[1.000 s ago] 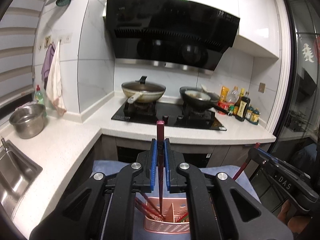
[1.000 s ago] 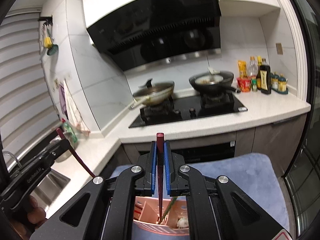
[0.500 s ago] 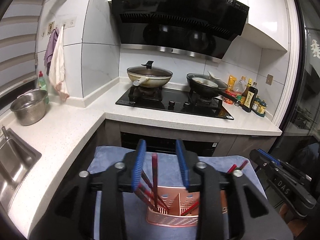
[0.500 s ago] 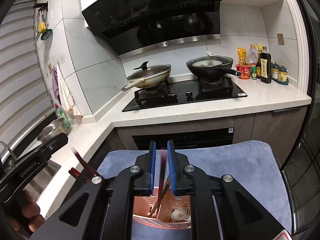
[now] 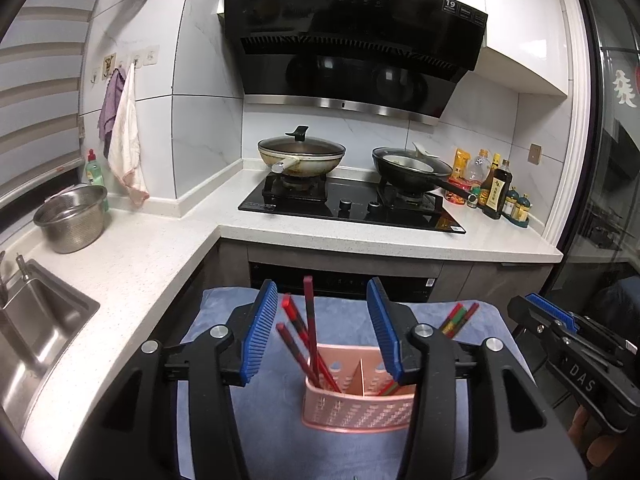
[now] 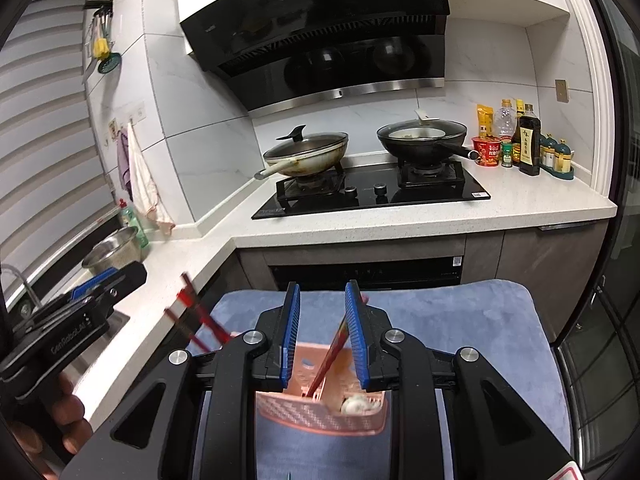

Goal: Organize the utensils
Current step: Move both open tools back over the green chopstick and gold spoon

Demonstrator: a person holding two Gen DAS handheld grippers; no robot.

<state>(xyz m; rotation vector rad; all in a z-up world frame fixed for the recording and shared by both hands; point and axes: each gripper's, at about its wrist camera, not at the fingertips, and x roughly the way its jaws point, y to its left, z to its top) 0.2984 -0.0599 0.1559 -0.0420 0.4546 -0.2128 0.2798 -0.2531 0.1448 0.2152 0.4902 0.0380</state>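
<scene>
A pink slotted basket (image 5: 360,408) stands on a blue mat (image 5: 224,312). My left gripper (image 5: 323,292) hovers over it, and its jaws are opening. Several dark red chopsticks (image 5: 310,332) lean loose in the basket's left compartment between the blue pads, touching neither. More chopsticks (image 5: 456,316) poke out at the right. In the right wrist view my right gripper (image 6: 324,292) is also opening above the basket (image 6: 320,412). One red chopstick (image 6: 334,344) slants between its pads, close to the right one, with its foot in the basket. A white object (image 6: 356,404) lies in the right compartment.
An L-shaped white counter (image 5: 132,264) carries a steel bowl (image 5: 72,220) and a sink (image 5: 36,328) at the left. On the black hob (image 5: 352,204) sit two pans, with bottles (image 5: 496,188) to its right. A hand holds the left gripper's handle (image 6: 68,332).
Each gripper was shut on an upright red chopstick a second ago. Both have parted their jaws, and the chopsticks now stand loose in the basket. Both views have dipped a little toward it.
</scene>
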